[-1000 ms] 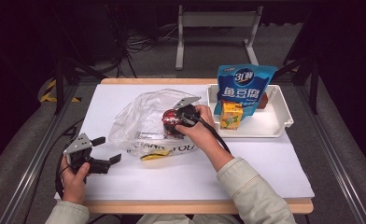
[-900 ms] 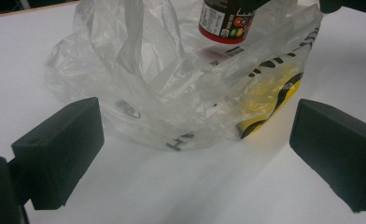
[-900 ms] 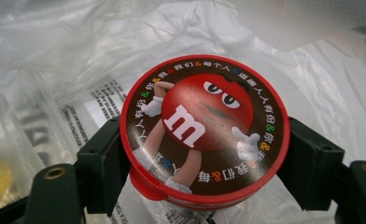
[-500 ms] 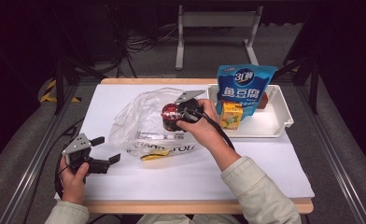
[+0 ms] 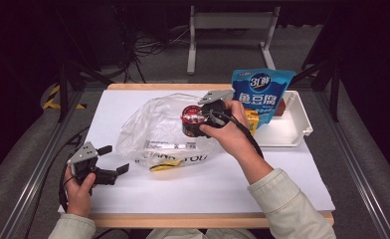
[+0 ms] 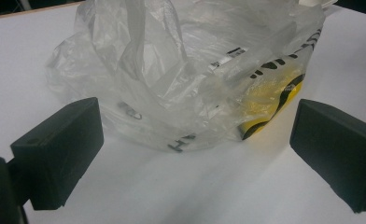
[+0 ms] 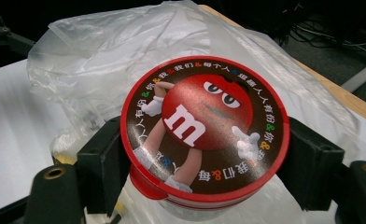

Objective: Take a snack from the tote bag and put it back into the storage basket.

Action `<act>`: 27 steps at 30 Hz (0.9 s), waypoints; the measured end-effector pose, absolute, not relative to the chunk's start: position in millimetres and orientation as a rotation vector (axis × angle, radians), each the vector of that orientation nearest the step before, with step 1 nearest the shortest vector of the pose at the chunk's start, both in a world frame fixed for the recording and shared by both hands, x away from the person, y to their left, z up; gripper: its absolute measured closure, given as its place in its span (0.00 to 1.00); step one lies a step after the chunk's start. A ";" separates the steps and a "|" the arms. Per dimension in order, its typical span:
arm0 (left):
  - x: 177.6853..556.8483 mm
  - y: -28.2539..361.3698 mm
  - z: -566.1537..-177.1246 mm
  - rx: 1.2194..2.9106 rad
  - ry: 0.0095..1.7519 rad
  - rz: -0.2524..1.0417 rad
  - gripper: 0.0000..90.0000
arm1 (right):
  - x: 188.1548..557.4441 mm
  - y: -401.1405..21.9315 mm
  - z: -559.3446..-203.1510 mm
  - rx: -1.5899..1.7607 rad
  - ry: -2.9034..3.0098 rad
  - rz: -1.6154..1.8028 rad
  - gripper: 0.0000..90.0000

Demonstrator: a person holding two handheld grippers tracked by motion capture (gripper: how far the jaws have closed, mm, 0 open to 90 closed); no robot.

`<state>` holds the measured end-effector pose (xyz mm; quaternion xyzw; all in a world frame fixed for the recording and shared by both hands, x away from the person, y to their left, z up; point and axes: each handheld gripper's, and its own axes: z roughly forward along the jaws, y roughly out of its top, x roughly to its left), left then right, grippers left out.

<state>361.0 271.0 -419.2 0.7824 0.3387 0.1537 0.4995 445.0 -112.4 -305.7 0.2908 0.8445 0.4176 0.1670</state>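
— Since a second ago, what has moved?

— Lifted a little higher above the plastic bag (image 5: pixel 165 132), the right gripper (image 5: pixel 203 118) now carries the candy tub (image 5: pixel 191 121) over the bag's far side. The left gripper (image 5: pixel 111 160) has stayed where it was.

— What is nearest the person?

— At the near left edge of the white table (image 5: pixel 282 179), the left hand (image 5: pixel 77 189) rests with its gripper, jaws spread wide and pinching nothing. In the left gripper view the bag (image 6: pixel 190 79) lies just beyond those jaws, crumpled, with black lettering and a yellow patch at its lower edge.

— And the tub?

— It is off the table, pinched by its sides between the right gripper's jaws, above the bag. In the right gripper view its round lid (image 7: pixel 204 126) faces the camera: a red rim and a red cartoon candy figure on brown. The bag (image 7: pixel 102 60) spreads out behind and below it.

— What lies farther off?

— To the right, a white tray (image 5: pixel 297 117) sits at the table's far right. A blue snack pouch (image 5: pixel 262 94) stands upright in it, with a yellow carton (image 5: pixel 252 122) just in front of the pouch.
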 end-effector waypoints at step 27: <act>364.9 267.0 -419.7 1.901 0.815 0.369 0.03 | 433.6 -202.0 -277.7 0.981 2.273 1.130 0.29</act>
